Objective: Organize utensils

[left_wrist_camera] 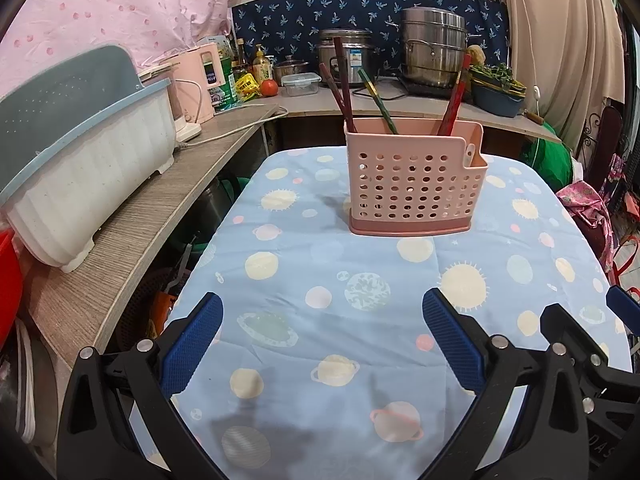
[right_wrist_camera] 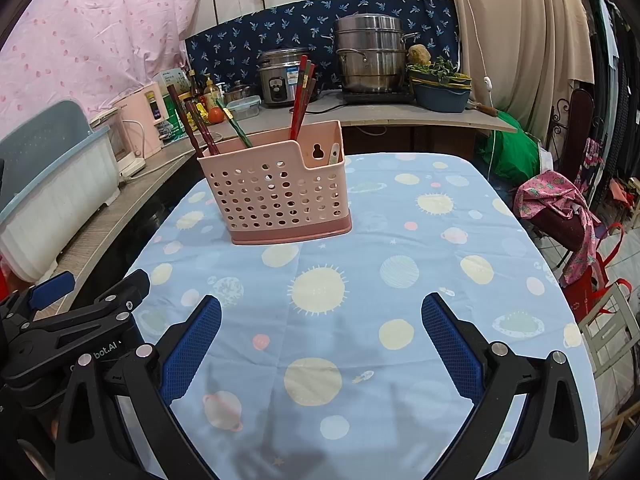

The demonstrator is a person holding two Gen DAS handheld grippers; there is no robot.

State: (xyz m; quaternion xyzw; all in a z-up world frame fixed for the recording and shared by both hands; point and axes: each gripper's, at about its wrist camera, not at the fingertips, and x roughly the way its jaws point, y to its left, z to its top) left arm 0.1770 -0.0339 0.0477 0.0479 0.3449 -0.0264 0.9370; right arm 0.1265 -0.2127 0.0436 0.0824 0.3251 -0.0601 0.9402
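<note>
A pink perforated utensil holder (left_wrist_camera: 414, 184) stands upright on the blue planet-print tablecloth (left_wrist_camera: 340, 320), also in the right wrist view (right_wrist_camera: 276, 196). Dark red chopsticks (left_wrist_camera: 340, 84), a green chopstick (left_wrist_camera: 378, 100) and red chopsticks (left_wrist_camera: 454, 104) lean inside it; in the right wrist view the red ones (right_wrist_camera: 302, 96) stand at its right and a pale utensil tip (right_wrist_camera: 334, 156) shows in the side pocket. My left gripper (left_wrist_camera: 322, 312) is open and empty, well short of the holder. My right gripper (right_wrist_camera: 320, 312) is open and empty too. The left gripper (right_wrist_camera: 88, 300) shows at the lower left of the right view.
A white dish rack with a blue lid (left_wrist_camera: 84, 168) sits on the wooden counter (left_wrist_camera: 132, 240) at left. A pink kettle (left_wrist_camera: 192, 88), bottles, a tomato, a rice cooker (left_wrist_camera: 352, 56) and steel pots (left_wrist_camera: 434, 52) line the back counter. Pink cloth and bags (right_wrist_camera: 560, 208) lie beyond the table's right edge.
</note>
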